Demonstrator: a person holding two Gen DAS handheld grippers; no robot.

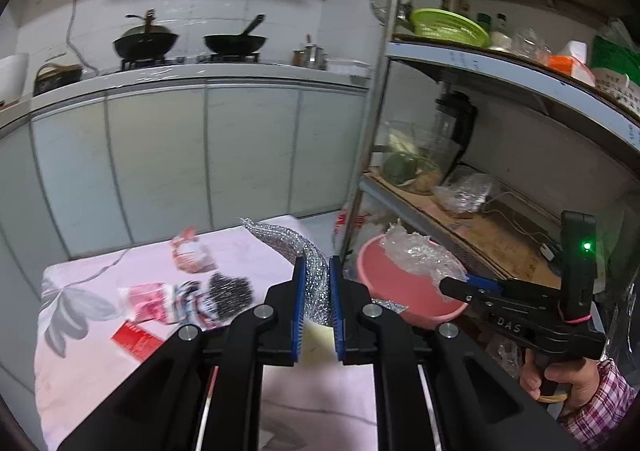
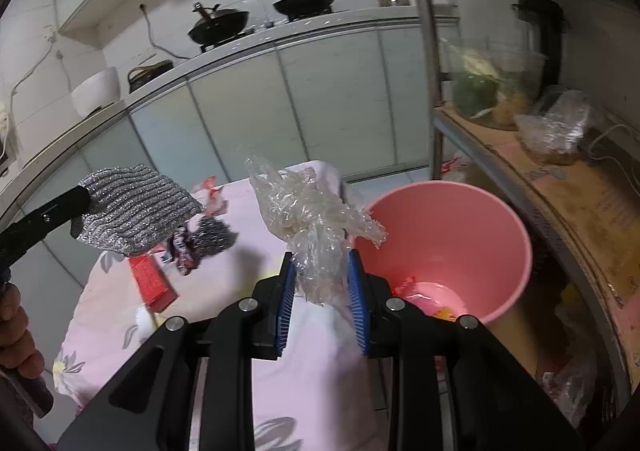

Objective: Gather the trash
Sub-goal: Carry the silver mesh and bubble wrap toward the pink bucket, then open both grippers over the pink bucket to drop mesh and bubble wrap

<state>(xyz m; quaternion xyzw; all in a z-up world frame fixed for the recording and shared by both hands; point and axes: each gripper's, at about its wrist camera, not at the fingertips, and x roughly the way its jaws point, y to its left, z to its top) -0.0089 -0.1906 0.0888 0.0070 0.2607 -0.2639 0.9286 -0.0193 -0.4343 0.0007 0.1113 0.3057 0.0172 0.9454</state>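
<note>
My left gripper (image 1: 318, 271) is shut on a silver glittery sponge cloth (image 1: 288, 247), held above the pink flowered table (image 1: 100, 331). It also shows in the right wrist view (image 2: 136, 207). My right gripper (image 2: 322, 263) is shut on crumpled clear plastic wrap (image 2: 308, 211), held beside the rim of the pink bin (image 2: 500, 235). In the left wrist view the wrap (image 1: 420, 255) hangs over the bin (image 1: 400, 291). Loose trash lies on the table: a steel scourer (image 1: 232, 291), red wrappers (image 1: 148, 303), a red box (image 2: 154, 283).
A metal shelf rack (image 1: 500, 71) with jars, bags and a green basket stands right of the bin. A kitchen counter with two woks (image 1: 236, 43) runs along the back wall. The bin holds some red and orange scraps (image 2: 424, 299).
</note>
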